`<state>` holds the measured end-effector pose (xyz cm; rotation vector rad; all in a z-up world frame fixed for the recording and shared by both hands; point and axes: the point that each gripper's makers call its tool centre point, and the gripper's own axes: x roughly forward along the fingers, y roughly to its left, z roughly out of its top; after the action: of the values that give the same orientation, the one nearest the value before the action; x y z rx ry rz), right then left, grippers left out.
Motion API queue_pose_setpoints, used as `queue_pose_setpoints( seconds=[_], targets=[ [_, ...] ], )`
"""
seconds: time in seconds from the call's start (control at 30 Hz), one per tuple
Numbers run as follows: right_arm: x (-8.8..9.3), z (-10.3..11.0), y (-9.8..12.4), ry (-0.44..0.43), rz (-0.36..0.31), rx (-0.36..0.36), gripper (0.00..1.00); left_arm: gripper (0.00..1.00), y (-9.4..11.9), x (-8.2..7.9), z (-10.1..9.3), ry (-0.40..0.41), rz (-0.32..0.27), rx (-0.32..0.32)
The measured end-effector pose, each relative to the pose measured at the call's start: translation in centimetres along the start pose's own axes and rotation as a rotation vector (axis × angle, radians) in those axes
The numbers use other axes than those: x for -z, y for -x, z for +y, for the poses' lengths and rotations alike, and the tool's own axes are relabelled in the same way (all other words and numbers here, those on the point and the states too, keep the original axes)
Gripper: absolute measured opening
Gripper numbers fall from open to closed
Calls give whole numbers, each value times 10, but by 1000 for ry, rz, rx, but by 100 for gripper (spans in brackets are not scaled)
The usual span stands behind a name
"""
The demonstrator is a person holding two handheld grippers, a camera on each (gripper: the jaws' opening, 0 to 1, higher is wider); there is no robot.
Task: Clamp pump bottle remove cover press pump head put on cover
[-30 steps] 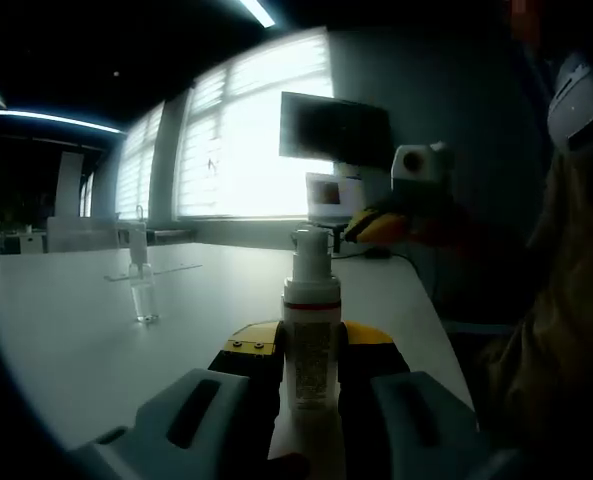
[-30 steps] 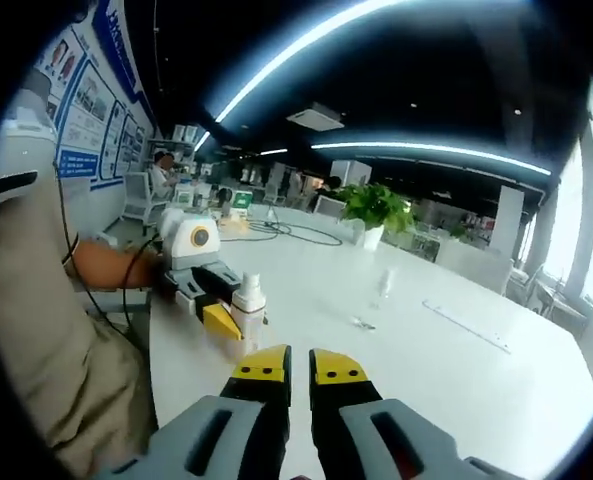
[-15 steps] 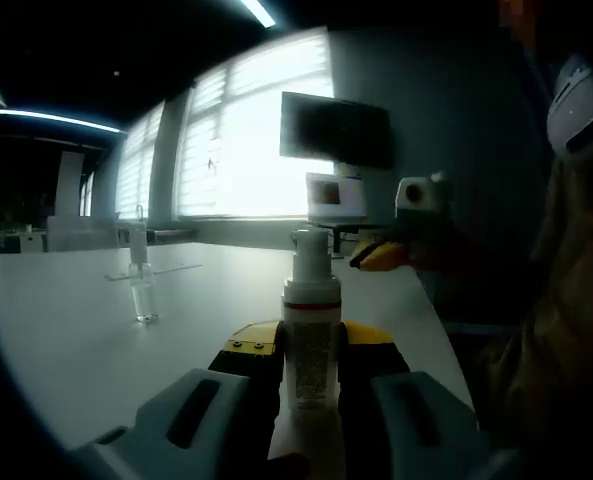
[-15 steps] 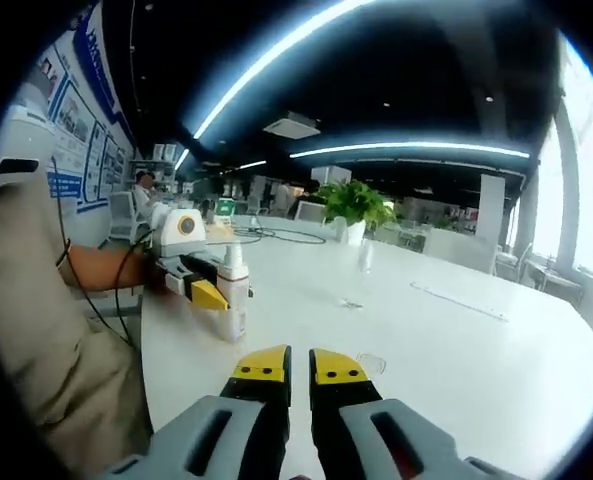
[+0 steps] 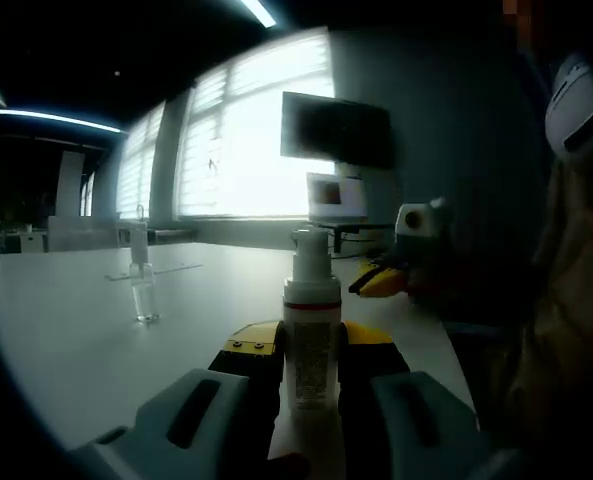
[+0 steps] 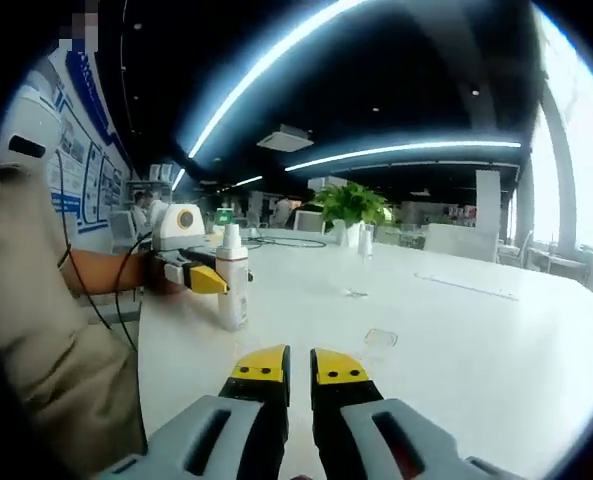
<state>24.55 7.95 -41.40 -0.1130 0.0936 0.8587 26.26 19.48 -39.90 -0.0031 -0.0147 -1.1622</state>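
White table [image 6: 456,330] carries everything. Left gripper [image 5: 311,350] clamped on upright pump bottle [image 5: 311,330] near the table edge, cap off. Right gripper [image 6: 299,365] nearly closed, empty, low over tabletop. Clear cover [image 6: 379,339] lies just ahead of it.

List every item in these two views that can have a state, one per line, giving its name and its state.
White pump bottle with red band: upright on the white table, cover off, clamped by the left hand-held gripper.
Left hand-held gripper: shut on the bottle.
Right hand-held gripper: shut, holding nothing, low over the table.
Small clear cover: lying on the table, apart from the bottle.
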Motion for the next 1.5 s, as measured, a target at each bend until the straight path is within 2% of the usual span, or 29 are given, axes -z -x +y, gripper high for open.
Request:
queue_pose_setpoints(
  seconds=[0.13, 0.33, 0.6, 0.93, 1.1, 1.5],
  targets=[
    [0, -1, 0, -1, -11, -2, 4, 12, 0, 0, 0, 4, 0, 1],
    [8, -4, 2, -4, 13, 12, 4, 12, 0, 0, 3, 5, 1, -12],
    [6, -2, 2, -3, -2, 12, 4, 12, 0, 1, 5, 29, 6, -18],
    [7, -2, 3, -9, -3, 13, 4, 12, -1, 2, 16, 44, 21, -80],
    [6, -2, 3, -12, -7, 14, 4, 12, -6, 1, 20, 49, 33, -99],
    [6, -2, 3, -14, -18, 14, 4, 12, -21, -2, 24, 47, 47, -99]
  ],
)
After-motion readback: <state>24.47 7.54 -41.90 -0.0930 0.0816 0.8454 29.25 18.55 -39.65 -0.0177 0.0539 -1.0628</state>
